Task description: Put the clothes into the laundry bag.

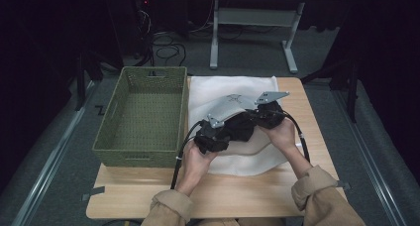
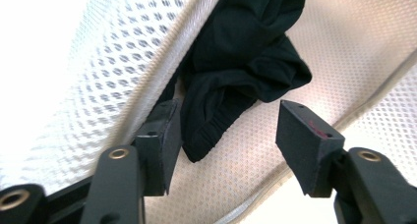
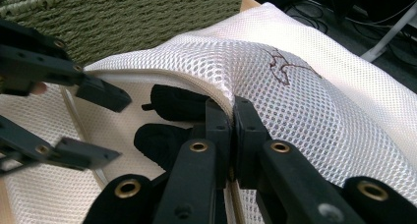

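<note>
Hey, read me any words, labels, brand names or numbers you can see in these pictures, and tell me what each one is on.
No readable text.
The white mesh bag has a small dark red embroidered mark; it looks like a squiggle or logo, not legible letters.
The green woven basket, the black garment and both grippers, left gripper and right gripper, carry no visible writing.

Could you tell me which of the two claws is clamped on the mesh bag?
The right claw: its jaws pinch the white mesh bag. The left claw gapes open by the black cloth.
</note>
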Motion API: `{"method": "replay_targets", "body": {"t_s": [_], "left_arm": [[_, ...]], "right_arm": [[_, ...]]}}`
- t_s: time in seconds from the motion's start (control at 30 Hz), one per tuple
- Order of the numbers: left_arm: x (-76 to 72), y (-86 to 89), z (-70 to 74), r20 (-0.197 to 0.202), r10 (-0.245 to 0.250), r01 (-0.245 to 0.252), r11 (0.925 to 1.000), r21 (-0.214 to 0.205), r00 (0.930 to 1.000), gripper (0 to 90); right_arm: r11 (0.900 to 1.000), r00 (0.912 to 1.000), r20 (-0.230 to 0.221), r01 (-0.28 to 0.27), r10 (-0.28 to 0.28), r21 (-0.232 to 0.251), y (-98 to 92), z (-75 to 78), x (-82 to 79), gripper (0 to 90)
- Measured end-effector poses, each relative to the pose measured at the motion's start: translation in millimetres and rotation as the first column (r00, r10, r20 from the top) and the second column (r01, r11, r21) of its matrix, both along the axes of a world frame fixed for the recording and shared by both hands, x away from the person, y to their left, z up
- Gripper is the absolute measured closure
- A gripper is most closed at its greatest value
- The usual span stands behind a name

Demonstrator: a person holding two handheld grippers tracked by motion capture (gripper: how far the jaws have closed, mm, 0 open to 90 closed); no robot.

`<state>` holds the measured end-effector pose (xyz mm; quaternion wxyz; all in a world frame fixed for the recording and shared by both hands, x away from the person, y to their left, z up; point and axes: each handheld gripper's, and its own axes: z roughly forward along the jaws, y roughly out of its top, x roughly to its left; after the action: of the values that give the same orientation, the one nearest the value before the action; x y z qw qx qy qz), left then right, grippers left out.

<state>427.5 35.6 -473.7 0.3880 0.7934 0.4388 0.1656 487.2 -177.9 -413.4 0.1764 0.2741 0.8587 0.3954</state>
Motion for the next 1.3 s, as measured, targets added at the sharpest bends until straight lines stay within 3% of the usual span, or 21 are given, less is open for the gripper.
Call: {"method": "replay_targets", "body": {"t_s": [0.17, 0.27, 0.5, 0.83, 1.0, 1.23, 1.3], "left_arm": [[-8.3, 5.9, 12.8, 0.048, -0.012, 0.012, 0.9999, -0.008, 0.9988, 46.6], [-12.1, 10.1, 18.9, 0.073, 0.021, -0.021, 0.9998, 0.004, 0.9971, 46.9], [-9.1, 18.6, 19.5, 0.077, 0.076, -0.079, 0.9963, 0.033, 0.9941, 45.1], [0.0, 7.8, 13.5, 0.083, 0.074, -0.084, 0.9891, 0.121, 0.9938, 43.9], [2.7, 4.2, 12.1, 0.077, 0.064, -0.074, 0.9878, 0.137, 0.9949, 55.7], [-2.2, 6.2, 16.9, 0.101, 0.038, -0.051, 0.9907, 0.126, 0.9942, 80.2], [-4.0, 8.1, 18.9, 0.100, 0.032, -0.044, 0.9922, 0.116, 0.9944, 83.6]], "right_arm": [[0.9999, 1.0000, -0.002, -0.005, 0.005, -0.010, 0.1, 0.3, -0.9, 88.4], [0.9999, 1.0000, -0.004, -0.003, 0.003, -0.010, 0.1, 0.3, -1.5, 88.3], [1.0000, 1.0000, -0.002, -0.002, 0.002, -0.006, -2.2, 1.8, -3.0, 88.2], [0.9999, 0.9999, -0.002, -0.011, 0.011, -0.006, -7.5, 2.9, -6.5, 88.0], [0.9999, 0.9999, 0.011, -0.012, 0.012, -0.003, -9.7, 5.0, -9.8, 87.9], [0.9998, 0.9995, 0.028, -0.017, 0.017, 0.005, -11.9, 5.2, -16.9, 87.5], [0.9998, 0.9994, 0.030, -0.018, 0.018, 0.002, -13.6, 4.5, -18.7, 87.4]]}}
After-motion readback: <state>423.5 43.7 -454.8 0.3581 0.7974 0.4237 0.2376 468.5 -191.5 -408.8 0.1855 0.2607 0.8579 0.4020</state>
